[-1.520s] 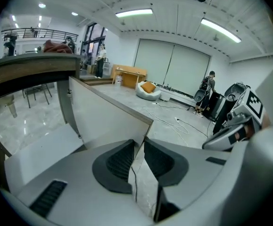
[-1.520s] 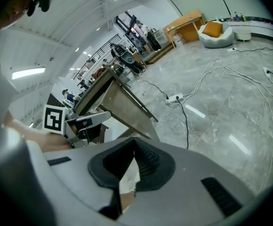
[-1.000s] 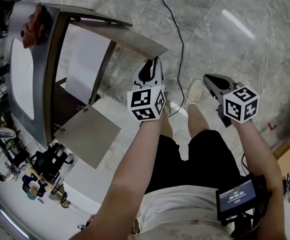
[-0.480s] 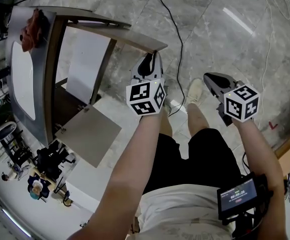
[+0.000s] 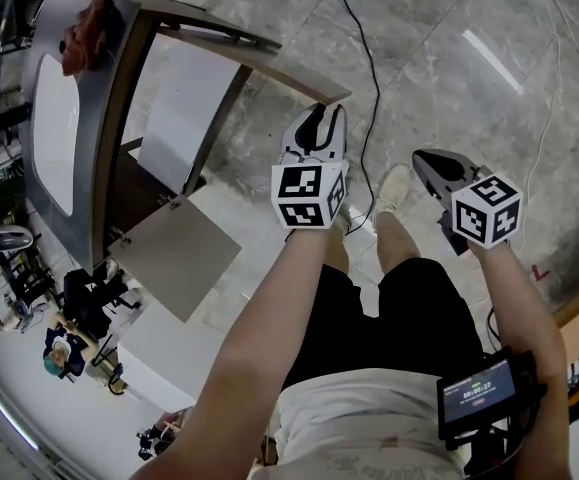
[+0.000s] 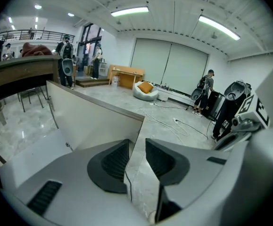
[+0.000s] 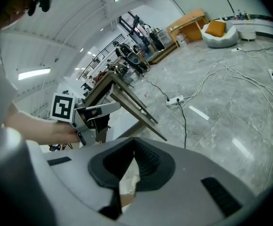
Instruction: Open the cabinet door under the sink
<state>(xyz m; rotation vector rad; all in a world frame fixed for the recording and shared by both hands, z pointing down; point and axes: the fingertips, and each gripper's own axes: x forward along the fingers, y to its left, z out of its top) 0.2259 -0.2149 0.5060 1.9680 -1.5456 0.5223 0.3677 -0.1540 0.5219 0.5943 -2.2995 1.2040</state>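
Left tongs point(image 6: 136, 147) opening, empty | right tongs point(image 7: 134, 149) shut, empty | cabinet door point(image 5: 269, 63) open, top edge pointing away from sink point(image 5: 54, 118)

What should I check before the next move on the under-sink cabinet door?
1. Far cabinet door swung out: ok.
2. Near door swung out: ok.
3. Left gripper released: ok, its jaws are opening with only floor between them.
4. Right gripper shut and empty: ok.
5. Far door at its full stop: cannot tell.
6. Floor cable clear of the feet: cannot tell, it runs close by the left gripper.
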